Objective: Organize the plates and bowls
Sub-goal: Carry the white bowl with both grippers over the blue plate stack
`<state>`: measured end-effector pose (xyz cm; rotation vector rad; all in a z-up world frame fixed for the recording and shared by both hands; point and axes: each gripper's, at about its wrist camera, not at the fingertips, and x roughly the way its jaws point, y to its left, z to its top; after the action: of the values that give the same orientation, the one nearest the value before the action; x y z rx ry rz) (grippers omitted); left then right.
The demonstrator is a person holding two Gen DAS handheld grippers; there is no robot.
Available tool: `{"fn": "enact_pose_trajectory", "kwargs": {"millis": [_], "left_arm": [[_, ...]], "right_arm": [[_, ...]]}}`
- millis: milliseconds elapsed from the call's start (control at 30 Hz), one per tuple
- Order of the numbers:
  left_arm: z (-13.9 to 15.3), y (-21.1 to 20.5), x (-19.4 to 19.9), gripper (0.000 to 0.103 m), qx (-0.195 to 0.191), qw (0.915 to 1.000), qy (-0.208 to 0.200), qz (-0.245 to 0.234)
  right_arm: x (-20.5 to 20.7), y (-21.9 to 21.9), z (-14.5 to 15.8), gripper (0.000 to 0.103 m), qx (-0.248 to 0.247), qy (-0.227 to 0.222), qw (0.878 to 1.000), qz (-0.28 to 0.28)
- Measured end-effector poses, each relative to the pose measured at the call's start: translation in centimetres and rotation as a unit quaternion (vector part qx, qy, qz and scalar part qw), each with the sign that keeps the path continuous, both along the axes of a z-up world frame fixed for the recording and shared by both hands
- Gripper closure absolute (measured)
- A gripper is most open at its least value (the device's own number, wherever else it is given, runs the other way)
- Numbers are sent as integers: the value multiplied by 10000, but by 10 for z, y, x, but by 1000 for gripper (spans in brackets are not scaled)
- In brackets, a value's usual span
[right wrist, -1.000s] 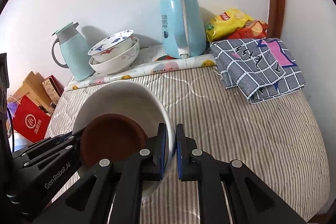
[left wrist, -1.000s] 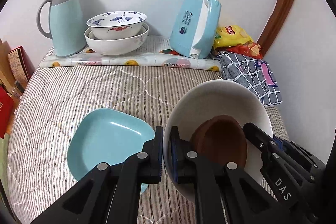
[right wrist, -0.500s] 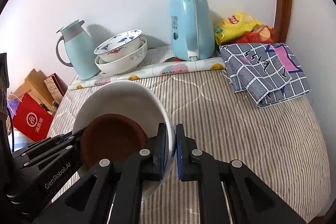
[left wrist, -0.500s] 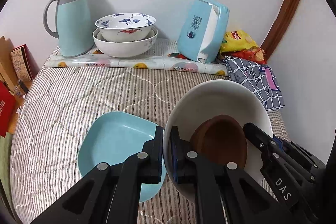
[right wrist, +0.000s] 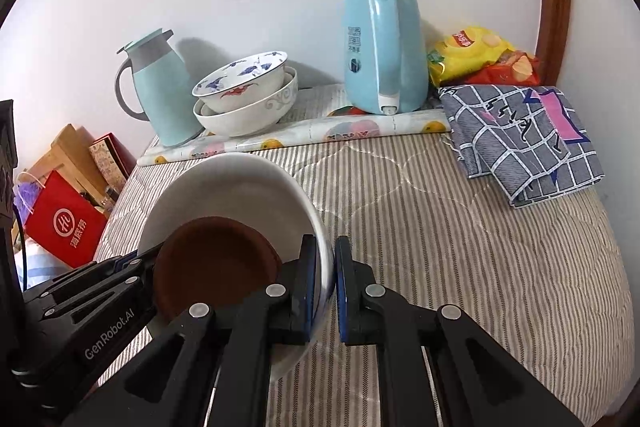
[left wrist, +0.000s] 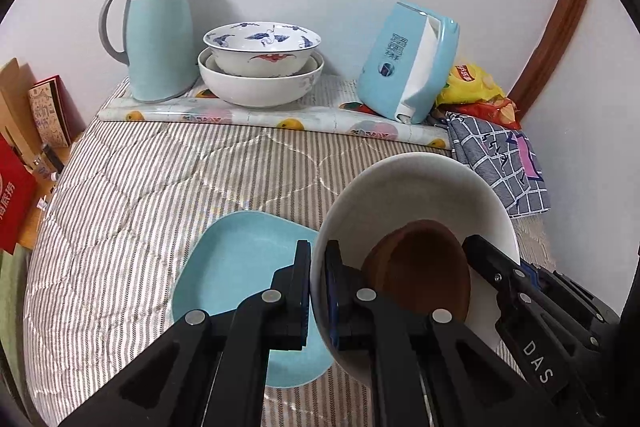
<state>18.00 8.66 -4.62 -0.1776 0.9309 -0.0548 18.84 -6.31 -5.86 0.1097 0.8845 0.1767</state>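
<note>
White ceramic bowl (left wrist: 420, 195) with a brown dish (left wrist: 424, 267) inside is pinched at opposite rims: left gripper (left wrist: 318, 291) and right gripper (right wrist: 328, 287) are both nearly closed on the wall. Compared with a second ago, the far stacked bowls (left wrist: 260, 67) by the teal jug (left wrist: 154, 35) and kettle (right wrist: 380, 51) look bigger and closer, so I'd guess it's heading there for stacking. Only the left view shows the blue plate (left wrist: 236, 259) just left of the bowl; only the right shows all of the checked cloth (right wrist: 520, 135).

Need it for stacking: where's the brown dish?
In both views, the brown dish lies inside the white bowl clamped by both grippers, right of the blue plate.
</note>
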Motion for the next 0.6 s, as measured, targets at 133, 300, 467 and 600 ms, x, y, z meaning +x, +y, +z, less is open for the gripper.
{"fn": "enact_pose_trajectory", "kwargs": {"millis": [133, 300, 467, 600], "left_arm": [[-1, 6, 1, 95, -13, 10000, 14, 39], [-5, 14, 1, 95, -37, 9999, 48, 100], [-10, 24, 2, 95, -62, 9998, 99, 168], [-15, 31, 3, 95, -73, 9996, 146, 212]], "right_arm": [[1, 6, -1, 94, -9, 4, 10000, 29], [3, 14, -5, 94, -20, 40, 9999, 90], [5, 24, -9, 94, -48, 83, 9998, 154], [7, 31, -15, 94, -52, 126, 9997, 198]]}}
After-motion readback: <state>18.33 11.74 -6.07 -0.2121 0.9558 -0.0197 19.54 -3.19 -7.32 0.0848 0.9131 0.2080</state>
